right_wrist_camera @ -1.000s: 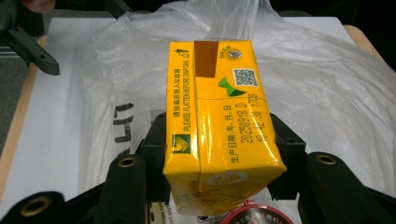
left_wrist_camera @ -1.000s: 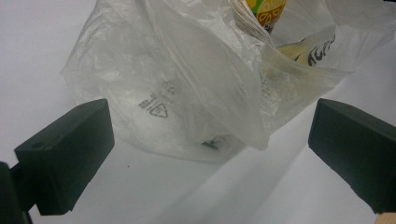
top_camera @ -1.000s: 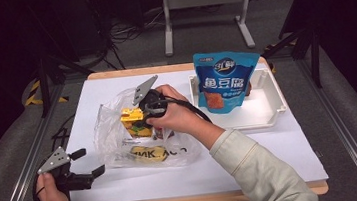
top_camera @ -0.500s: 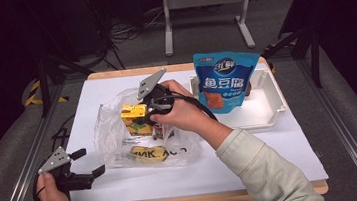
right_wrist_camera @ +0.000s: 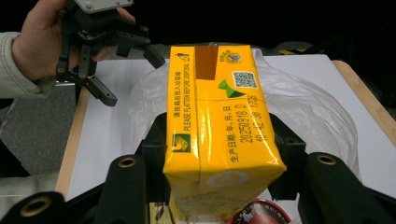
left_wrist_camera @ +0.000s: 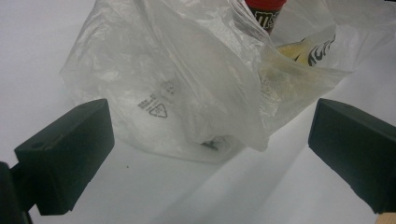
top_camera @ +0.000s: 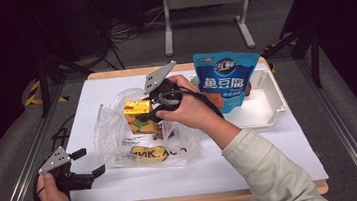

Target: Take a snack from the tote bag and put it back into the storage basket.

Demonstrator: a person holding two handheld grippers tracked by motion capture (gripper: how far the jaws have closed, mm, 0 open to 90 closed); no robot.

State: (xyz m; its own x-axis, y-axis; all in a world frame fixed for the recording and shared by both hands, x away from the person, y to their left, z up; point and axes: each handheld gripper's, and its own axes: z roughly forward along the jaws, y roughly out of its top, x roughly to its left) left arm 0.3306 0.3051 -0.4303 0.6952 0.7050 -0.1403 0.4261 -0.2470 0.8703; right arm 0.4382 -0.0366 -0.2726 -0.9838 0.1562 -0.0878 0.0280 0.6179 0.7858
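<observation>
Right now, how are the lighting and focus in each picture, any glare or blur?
High view: white table brightly lit, surroundings dark, all sharp. Left gripper view: plastic bag shows soft sheen, near black jaws slightly blurred. Right gripper view: yellow carton sharp with faint gloss, background black.

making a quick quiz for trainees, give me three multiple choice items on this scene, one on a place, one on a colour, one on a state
1. Where does the blue snack pouch stand?
A. in the white tray
B. inside the plastic bag
C. on the floor

2. What colour is the carton held by the right gripper?
A. green
B. yellow
C. white

3. How are the jaws of the left gripper?
A. shut on the bag
B. shut on a banana
C. open, nothing between them

Answers:
1 A, the high view shows the pouch upright in the tray.
2 B, its faces are yellow in the right gripper view.
3 C, the jaws stand wide apart, short of the clear plastic bag.
</observation>
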